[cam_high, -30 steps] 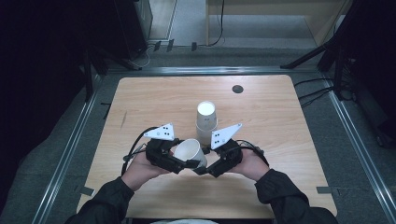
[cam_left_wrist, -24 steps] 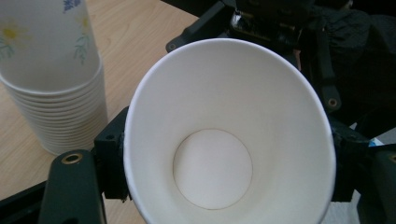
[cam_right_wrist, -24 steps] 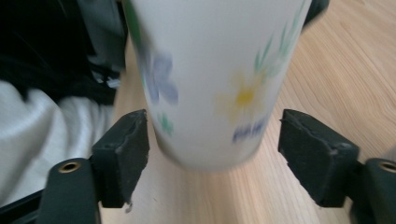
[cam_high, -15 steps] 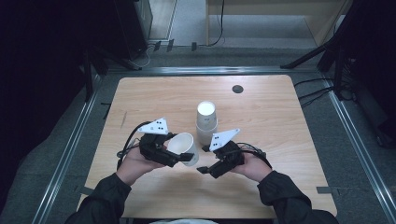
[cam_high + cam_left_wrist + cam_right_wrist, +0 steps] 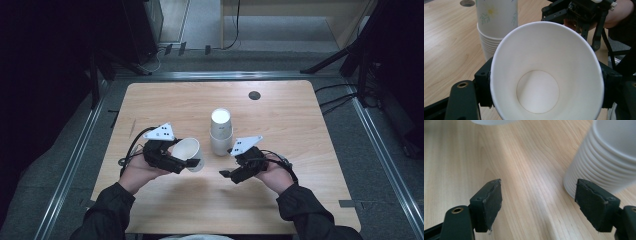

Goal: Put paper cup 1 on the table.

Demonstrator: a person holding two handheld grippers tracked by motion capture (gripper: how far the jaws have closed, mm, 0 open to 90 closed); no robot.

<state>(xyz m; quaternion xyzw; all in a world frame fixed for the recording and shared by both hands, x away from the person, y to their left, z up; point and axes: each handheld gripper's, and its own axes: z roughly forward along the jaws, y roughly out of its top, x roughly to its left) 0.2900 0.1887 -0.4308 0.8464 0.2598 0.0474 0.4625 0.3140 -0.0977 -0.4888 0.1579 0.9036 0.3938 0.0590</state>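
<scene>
One paper cup (image 5: 546, 82) pinched in left gripper (image 5: 187, 162), tipped w/ mouth up-forward, long axis slanted; cup stack (image 5: 220, 132) just fwd-right; right gripper (image 5: 230, 174) spread, empty, opposite.

I see a pale rectangular wooden table (image 5: 310, 190) with a small round dark hole (image 5: 254, 95), framed by metal rails (image 5: 65, 170). Grey floor (image 5: 200, 20) beyond carries black cables (image 5: 235, 30); the surroundings lie dark.
</scene>
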